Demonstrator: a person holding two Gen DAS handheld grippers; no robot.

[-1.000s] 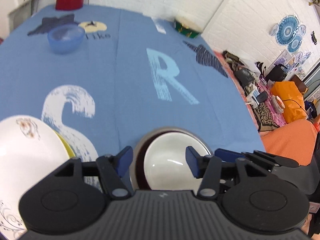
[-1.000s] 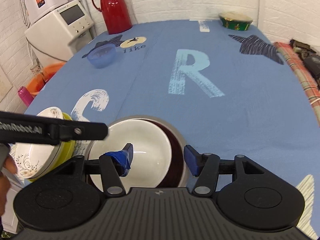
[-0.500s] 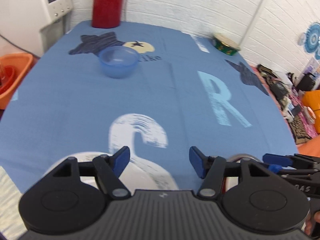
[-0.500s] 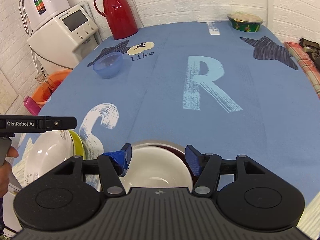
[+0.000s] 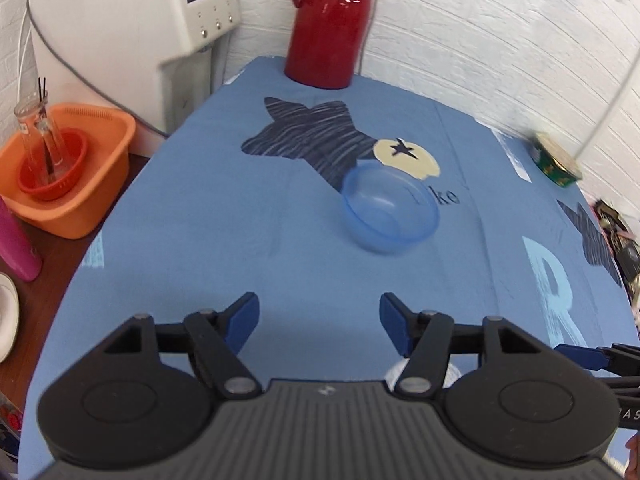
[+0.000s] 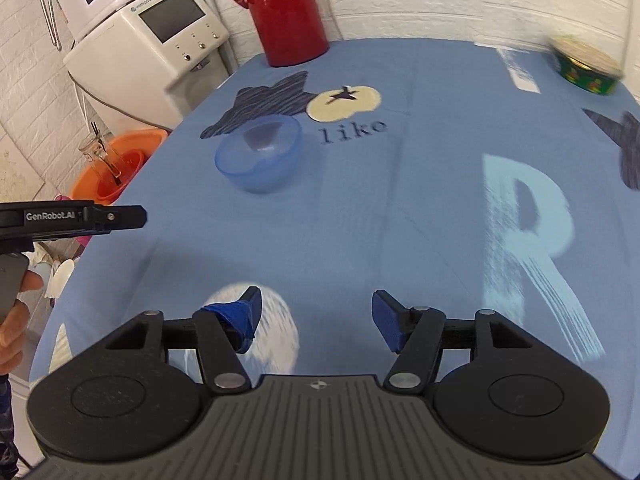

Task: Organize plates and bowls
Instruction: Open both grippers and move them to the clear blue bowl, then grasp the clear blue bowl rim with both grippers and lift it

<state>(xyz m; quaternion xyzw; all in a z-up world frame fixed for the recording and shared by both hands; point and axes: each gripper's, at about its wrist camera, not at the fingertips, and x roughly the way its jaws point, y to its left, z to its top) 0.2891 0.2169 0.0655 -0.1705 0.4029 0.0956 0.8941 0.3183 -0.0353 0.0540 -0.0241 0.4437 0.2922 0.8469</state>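
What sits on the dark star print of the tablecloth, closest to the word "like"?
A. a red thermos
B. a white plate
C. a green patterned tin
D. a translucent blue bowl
D: the translucent blue bowl overlaps the dark star's tip beside "like"; the red thermos and green tin stand further back.

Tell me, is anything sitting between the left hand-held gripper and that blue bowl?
No. In the left wrist view, only bare blue tablecloth lies between the open left hand-held gripper and the blue bowl.
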